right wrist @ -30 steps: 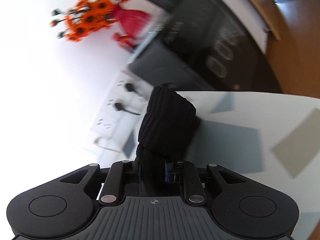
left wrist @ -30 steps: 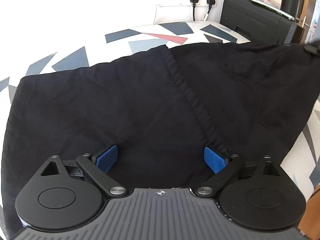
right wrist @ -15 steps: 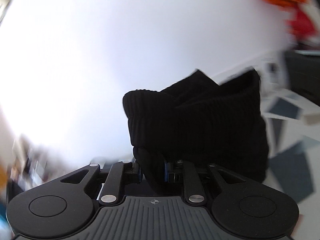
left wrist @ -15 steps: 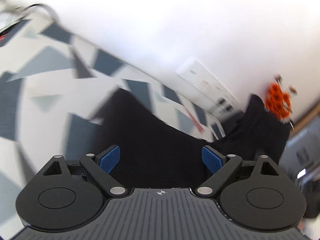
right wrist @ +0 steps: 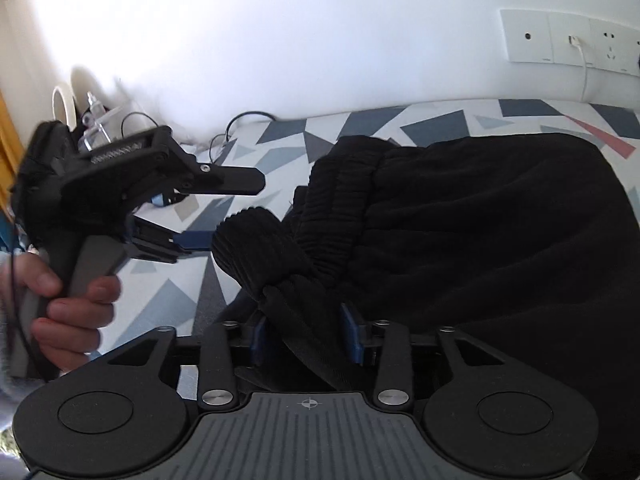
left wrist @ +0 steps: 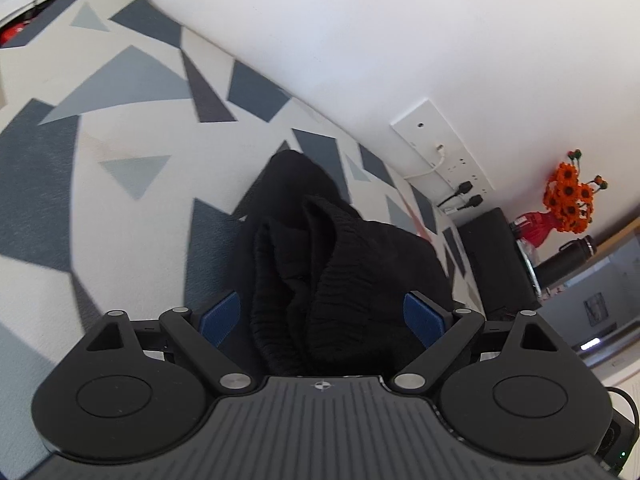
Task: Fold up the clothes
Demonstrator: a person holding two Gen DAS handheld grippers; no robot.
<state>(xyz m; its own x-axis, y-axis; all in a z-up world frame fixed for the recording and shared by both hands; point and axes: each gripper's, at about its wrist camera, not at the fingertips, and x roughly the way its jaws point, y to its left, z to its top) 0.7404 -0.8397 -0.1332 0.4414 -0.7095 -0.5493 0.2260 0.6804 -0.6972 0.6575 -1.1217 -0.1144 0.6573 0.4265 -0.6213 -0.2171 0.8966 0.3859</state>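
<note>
Right wrist view: ribbed cuff [right wrist: 256,240] sits right between both tongs.
Right tongs [right wrist: 307,334] just loosened around it; left tongs [right wrist: 224,208] spread wide, closer to its end.

A black garment [right wrist: 480,240] is lying bunched on the triangle-patterned surface [left wrist: 120,128], its ribbed edge sitting between the fingers.
</note>
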